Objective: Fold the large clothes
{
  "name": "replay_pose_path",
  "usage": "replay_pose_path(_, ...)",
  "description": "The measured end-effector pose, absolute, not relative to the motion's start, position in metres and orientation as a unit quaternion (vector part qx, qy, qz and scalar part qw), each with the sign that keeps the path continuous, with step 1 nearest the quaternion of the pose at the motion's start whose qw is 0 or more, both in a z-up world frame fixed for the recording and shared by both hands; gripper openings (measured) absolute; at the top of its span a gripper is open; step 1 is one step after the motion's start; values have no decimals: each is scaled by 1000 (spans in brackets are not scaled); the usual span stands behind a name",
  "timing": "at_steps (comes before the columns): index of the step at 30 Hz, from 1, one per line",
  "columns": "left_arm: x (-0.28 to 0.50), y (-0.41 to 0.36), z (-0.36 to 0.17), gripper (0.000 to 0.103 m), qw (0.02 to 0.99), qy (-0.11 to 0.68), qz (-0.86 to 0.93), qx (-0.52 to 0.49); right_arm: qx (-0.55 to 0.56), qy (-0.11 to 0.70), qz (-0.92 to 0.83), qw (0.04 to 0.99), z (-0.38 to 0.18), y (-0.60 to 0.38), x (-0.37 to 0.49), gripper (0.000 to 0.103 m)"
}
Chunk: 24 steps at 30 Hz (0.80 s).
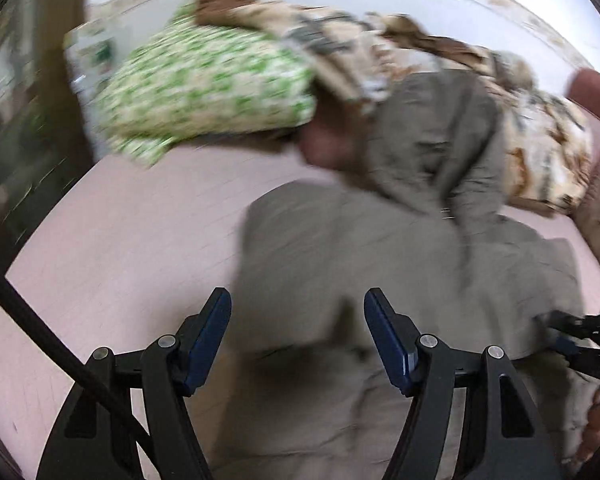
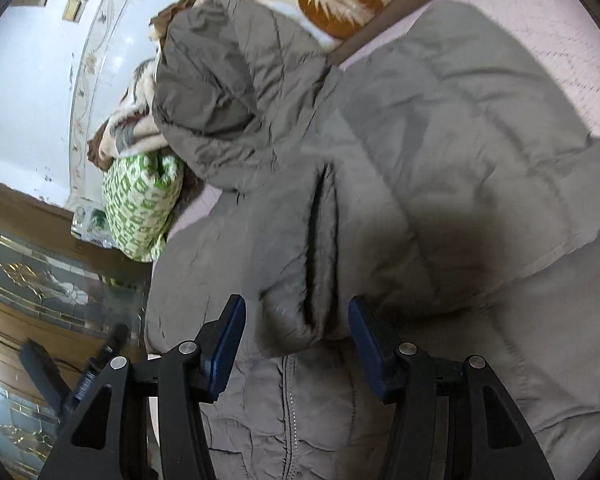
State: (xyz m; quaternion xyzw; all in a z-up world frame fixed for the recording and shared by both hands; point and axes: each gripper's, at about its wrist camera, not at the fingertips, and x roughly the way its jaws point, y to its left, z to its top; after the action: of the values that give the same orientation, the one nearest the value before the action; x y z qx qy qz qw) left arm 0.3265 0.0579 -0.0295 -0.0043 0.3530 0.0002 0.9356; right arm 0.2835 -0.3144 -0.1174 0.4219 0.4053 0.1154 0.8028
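Observation:
A grey puffer jacket (image 1: pixel 352 248) lies spread on a pink bed sheet (image 1: pixel 132 240), its hood (image 1: pixel 432 140) toward the pillows. My left gripper (image 1: pixel 298 300) is open and empty, hovering just above the jacket's near part. In the right wrist view the jacket (image 2: pixel 420 152) fills the frame, with its hood (image 2: pixel 228 92) at the top and a folded sleeve (image 2: pixel 300 280) lying over the zipper (image 2: pixel 290 400). My right gripper (image 2: pixel 296 308) is open, its jaws either side of the sleeve end, holding nothing. It also shows at the right edge of the left wrist view (image 1: pixel 580 336).
A green-and-white pillow (image 1: pixel 204 92) and a leaf-print blanket (image 1: pixel 540 148) lie at the head of the bed. The wall (image 2: pixel 28 80) stands behind them. A dark wooden cabinet with glass (image 2: pixel 40 280) is beside the bed.

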Motion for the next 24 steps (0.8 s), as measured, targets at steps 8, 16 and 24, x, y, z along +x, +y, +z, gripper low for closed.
replay_pose_path(8,332,53,-42,68,939,343,-2,10,379,376,95,840,-101,-303,283,21)
replay_pose_path(16,353,37,-59,68,929,369,3,35,299,319,-17,899,-61,-341,262,19)
replay_pose_path(24,368,36,-88,69,903,426,17,52,251,376,-87,888,-87,-350,278,19)
